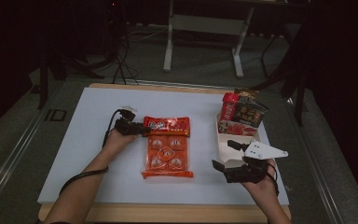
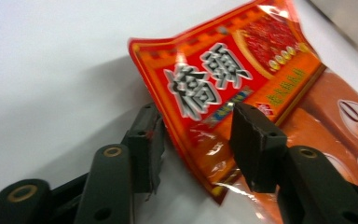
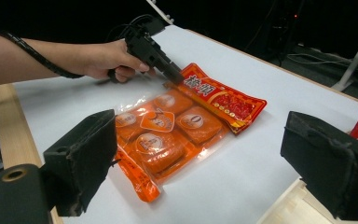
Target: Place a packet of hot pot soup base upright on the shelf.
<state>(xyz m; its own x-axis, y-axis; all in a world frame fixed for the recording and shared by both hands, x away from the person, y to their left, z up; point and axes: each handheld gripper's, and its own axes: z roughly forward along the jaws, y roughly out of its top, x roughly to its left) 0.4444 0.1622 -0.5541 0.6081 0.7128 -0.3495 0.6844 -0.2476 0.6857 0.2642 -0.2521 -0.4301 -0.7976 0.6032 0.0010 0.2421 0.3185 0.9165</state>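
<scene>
An orange-red snack packet (image 1: 168,149) lies flat in the middle of the white table (image 1: 88,154); its red header bears large characters (image 2: 242,70). My left gripper (image 1: 142,129) is at the packet's far left corner. In the left gripper view its jaws (image 2: 196,126) stand apart, one on each side of that corner, which is slightly raised off the table. My right gripper (image 1: 224,154) is held wide open to the right of the packet, beside a cream box, with nothing between its jaws (image 3: 205,172). The right gripper view shows the packet (image 3: 186,126) and the left gripper (image 3: 175,77) farther off.
A cream box (image 1: 223,142) at the right holds several upright snack packets, red and dark (image 1: 242,112). Its edge (image 3: 284,205) sits just under my right gripper. The wooden table edge (image 1: 168,212) runs along the front. Desk legs and cables stand on the floor beyond.
</scene>
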